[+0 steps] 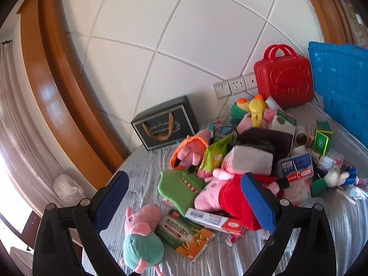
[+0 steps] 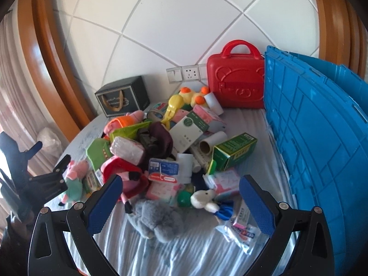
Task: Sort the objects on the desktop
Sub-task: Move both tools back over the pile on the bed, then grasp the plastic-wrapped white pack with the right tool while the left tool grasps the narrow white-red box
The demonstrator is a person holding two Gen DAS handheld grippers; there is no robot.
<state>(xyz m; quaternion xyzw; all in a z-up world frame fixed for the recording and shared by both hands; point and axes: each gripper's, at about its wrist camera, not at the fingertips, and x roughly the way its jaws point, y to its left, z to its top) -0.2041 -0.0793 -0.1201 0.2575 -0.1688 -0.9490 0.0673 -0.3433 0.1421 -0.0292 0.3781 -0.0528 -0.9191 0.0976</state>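
Left wrist view: the left gripper (image 1: 186,195) has its blue-padded jaws spread wide and holds nothing. It hangs over a table covered in a wrinkled grey cloth (image 1: 142,161). Between the jaws lies a heap of toys and boxes. A small pig plush (image 1: 142,237) in a teal dress lies nearest, touching an orange and green box (image 1: 186,239). Behind it, a big pig plush (image 1: 230,193) in a red dress lies partly behind the right pad, with a wrapped grey pack (image 1: 250,158) on top of it. A green plush (image 1: 179,181) lies to its left. A black gift box (image 1: 165,124) stands apart at the back by the wall, near a row of wall sockets (image 1: 234,85). A red case (image 1: 284,80) stands upright at the wall, and a blue crate (image 1: 340,96) rises beside it.

Right wrist view: the right gripper (image 2: 179,200) is also wide open and empty, above the near edge of the same heap. A grey plush (image 2: 158,218) lies on the cloth between its jaws, with a white plush (image 2: 202,199) just beside it. A green carton (image 2: 234,150) lies farther back, near a cardboard tube (image 2: 211,142). A yellow duck plush (image 2: 193,95) sits at the rear of the pile, in front of the red case (image 2: 235,82). The blue crate (image 2: 317,124) fills the right side. The left gripper (image 2: 53,174) shows at the left edge, near the small pig plush (image 2: 74,179).
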